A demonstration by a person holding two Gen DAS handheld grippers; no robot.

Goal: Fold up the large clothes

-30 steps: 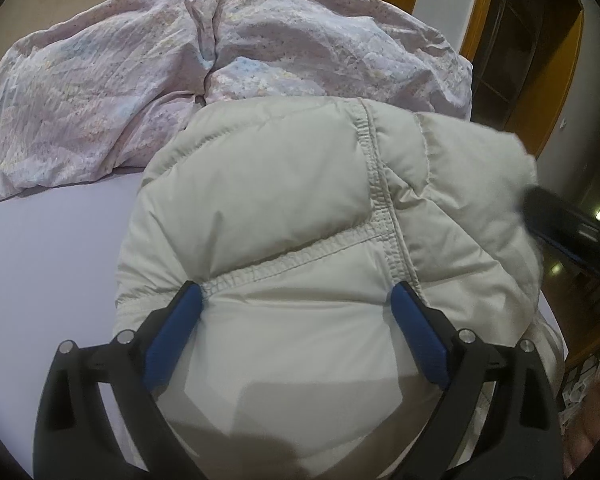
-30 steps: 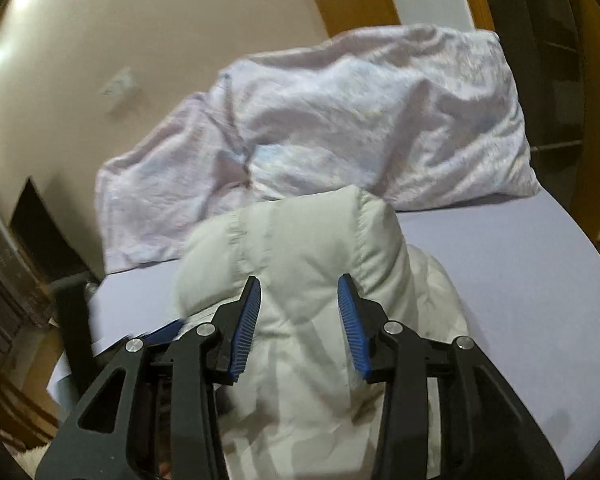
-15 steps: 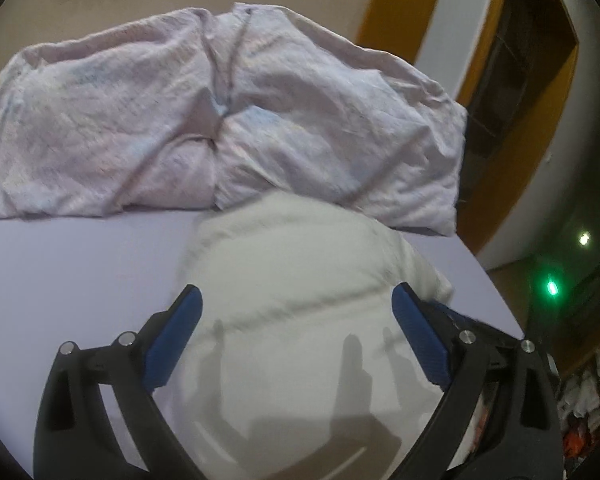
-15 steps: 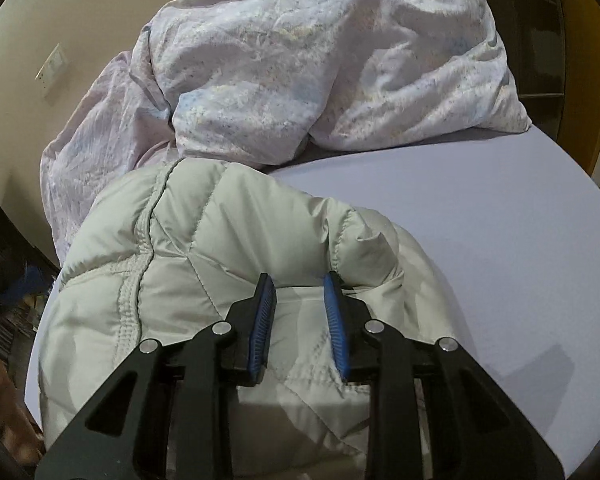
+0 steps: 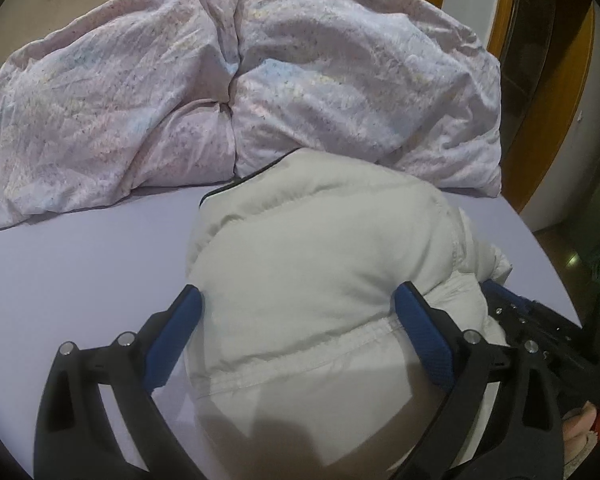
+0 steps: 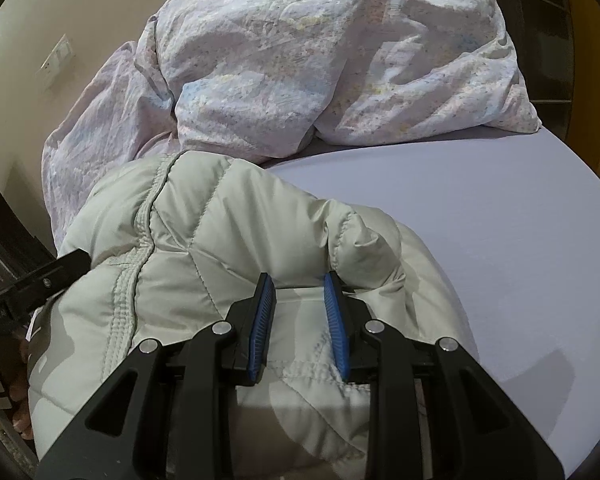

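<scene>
Between right claw (image 6: pixel 298 280) tips, seemingly: jacket (image 6: pixel 204 224)

The puffer jacket (image 5: pixel 320 264) runs off the bottom edge of both wrist views, so its near end cannot be seen, and its bulk hides the lavender sheet (image 5: pixel 76 264) beneath it. The left gripper (image 5: pixel 300 304) has its rear cut off by the lower edge; whether its wide-set fingers press the fabric cannot be told. The right gripper (image 6: pixel 298 288) is partly closed, but any pinched fold is hidden by a bulge. The crumpled duvet (image 6: pixel 320 60) is cropped at the top edge.
</scene>
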